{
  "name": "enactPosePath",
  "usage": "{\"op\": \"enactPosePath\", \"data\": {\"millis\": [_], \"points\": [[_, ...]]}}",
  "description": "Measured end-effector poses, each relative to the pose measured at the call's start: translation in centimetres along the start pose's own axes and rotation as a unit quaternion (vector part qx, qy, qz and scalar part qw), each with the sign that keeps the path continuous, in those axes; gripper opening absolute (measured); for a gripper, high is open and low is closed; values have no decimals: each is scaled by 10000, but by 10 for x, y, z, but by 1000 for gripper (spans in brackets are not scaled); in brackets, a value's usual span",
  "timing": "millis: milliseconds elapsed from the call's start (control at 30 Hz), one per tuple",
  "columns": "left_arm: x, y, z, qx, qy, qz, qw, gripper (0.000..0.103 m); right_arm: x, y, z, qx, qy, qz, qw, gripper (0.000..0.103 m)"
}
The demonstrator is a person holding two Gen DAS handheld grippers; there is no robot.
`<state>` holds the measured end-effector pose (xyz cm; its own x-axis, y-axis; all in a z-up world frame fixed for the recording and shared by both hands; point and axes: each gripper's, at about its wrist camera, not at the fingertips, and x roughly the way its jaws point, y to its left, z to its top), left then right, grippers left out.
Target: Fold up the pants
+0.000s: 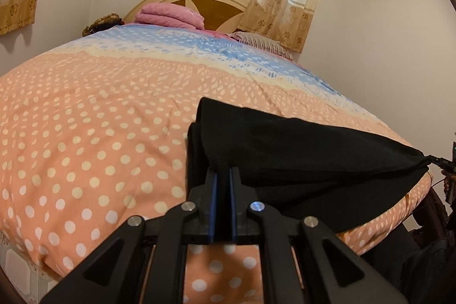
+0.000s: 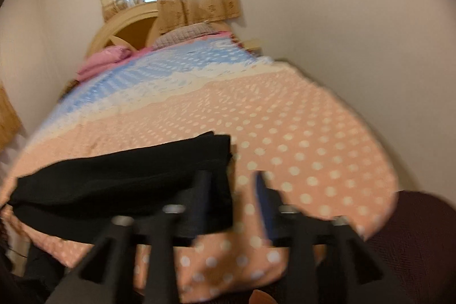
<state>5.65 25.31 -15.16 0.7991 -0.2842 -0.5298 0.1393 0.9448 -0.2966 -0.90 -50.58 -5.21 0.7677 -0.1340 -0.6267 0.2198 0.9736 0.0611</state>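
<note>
Pants [image 1: 299,150] clenched in left tool [image 1: 223,173] — right tool [image 2: 232,184] released, just beside.

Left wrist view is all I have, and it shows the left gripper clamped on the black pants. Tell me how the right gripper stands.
Observer: The right gripper is open, with its fingers well apart.
Operator: Say what sits between those fingers.
Observer: Only the dotted bedspread shows in the gap.
Operator: Then place the pants for me.
Observer: The black pants lie by the finger on the picture's left, outside the gap, so they are not clamped.
</note>
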Motion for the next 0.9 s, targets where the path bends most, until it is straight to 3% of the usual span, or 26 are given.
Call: {"op": "enactPosePath", "data": {"millis": [100, 233, 433, 500, 567, 767, 800, 833, 867, 900], "points": [[0, -5, 5, 7, -60, -13, 10000, 8, -25, 44, 5, -573, -145, -63, 9982, 49], [-3, -7, 8, -6, -165, -49, 9999, 8, -31, 143, 0, -1498, -71, 453, 9876, 49], [-9, -12, 5, 33, -278, -1, 9996, 8, 9, 291, -62, -2954, 365, 1298, 9458, 49], [-9, -13, 4, 45, -294, 17, 9996, 8, 20, 327, -83, -3493, 334, 1313, 9271, 49], [-10, -14, 2, 30, -305, -7, 9995, 8, 28, 350, -97, -3813, 183, 1301, 9151, 49], [-10, -16, 6, 111, -303, -16, 9995, 8, 61, 363, -101, -4062, 4, 946, 9089, 48], [-9, -17, 7, 122, -310, -5, 9994, 8, 66, 363, -100, -4078, -31, 881, 9088, 42], [-10, -18, 9, 129, -324, -6, 9994, 8, 69, 360, -97, -3984, -12, 932, 9124, 17], [-10, -18, 11, 143, -338, -7, 9993, 8, 66, 353, -91, -3848, 29, 982, 9177, 7], [-10, -20, 12, 157, -347, -5, 9993, 8, 64, 348, -86, -3725, 9, 1030, 9223, 5]]}}
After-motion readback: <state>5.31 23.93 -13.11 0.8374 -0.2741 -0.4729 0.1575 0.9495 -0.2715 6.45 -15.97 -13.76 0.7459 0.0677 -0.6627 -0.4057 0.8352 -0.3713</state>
